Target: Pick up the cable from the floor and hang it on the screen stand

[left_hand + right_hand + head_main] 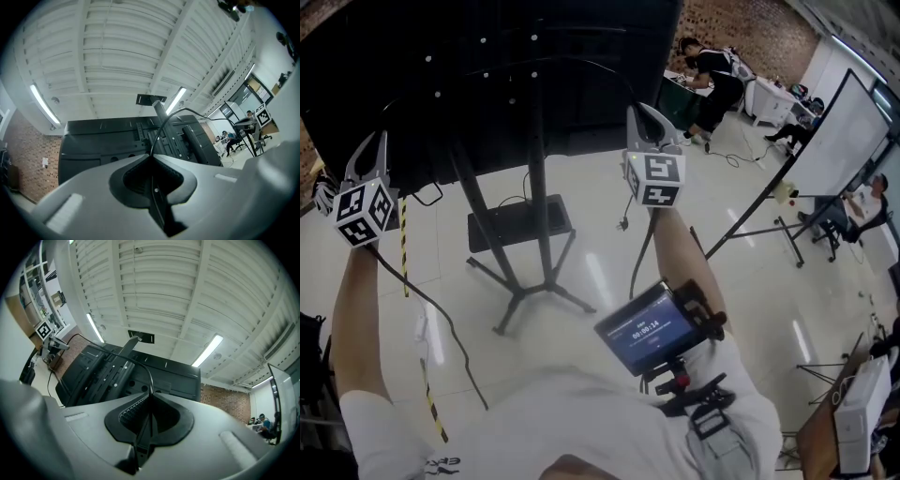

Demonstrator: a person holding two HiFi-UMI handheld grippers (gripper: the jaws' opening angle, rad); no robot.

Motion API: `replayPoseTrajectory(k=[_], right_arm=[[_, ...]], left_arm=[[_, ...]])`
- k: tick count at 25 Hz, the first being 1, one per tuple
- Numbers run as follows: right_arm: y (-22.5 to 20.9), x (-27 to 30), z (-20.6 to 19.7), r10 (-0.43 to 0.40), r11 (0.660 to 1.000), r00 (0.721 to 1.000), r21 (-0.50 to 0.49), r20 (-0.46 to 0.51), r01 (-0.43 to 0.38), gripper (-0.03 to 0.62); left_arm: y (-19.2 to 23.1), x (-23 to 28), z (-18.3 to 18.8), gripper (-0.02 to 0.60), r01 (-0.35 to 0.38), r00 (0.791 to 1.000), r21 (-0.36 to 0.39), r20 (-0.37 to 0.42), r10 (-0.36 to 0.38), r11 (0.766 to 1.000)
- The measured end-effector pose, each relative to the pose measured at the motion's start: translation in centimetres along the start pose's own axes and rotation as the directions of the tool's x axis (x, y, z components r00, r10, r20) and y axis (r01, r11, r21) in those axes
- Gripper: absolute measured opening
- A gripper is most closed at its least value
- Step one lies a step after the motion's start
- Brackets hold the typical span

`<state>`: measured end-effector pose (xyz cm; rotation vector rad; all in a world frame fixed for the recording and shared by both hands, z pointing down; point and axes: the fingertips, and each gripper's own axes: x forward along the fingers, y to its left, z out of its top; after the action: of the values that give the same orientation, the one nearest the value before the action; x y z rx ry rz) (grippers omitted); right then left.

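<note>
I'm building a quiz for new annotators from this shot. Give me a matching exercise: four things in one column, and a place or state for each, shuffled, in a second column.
Things
1. cable
2. screen stand
3. whiteboard
4. chest-mounted display

Places or states
A. lit blue, in front of the person's torso
B. pinched in the left claw and the right claw
C. upright, carrying the black screen
D. at the far right of the head view

Pairs: 1-B, 2-C, 3-D, 4-A
</note>
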<state>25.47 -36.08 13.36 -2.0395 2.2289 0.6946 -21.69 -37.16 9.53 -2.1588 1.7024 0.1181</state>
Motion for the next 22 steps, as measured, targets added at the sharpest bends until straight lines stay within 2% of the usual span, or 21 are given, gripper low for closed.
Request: replayPoseTrajectory(k=[8, 14, 22], right_arm=[[-0.6, 3.8, 1.2, 0.030, 0.999, 0.998, 0.015, 0.063, -0.031, 0.037], [-0.6, 6.0, 1.6, 0.054, 0.998, 0.995, 0.012, 0.083, -0.055, 0.037], [0.2, 11.6, 3.9, 0.062, 0.998, 0.991, -0.033, 0.121, -0.058, 0.037]], left_arm=[[0.8, 1.8, 1.9, 0.019, -0.046, 0.999, 0.021, -0.013, 0.046, 0.999], [0.8, 3.3, 2.4, 0.019, -0.069, 0.996, 0.024, -0.061, 0.070, 0.997], [4.4, 8.1, 2.9, 0.020, -0.104, 0.990, 0.004, -0.096, 0.104, 0.995]])
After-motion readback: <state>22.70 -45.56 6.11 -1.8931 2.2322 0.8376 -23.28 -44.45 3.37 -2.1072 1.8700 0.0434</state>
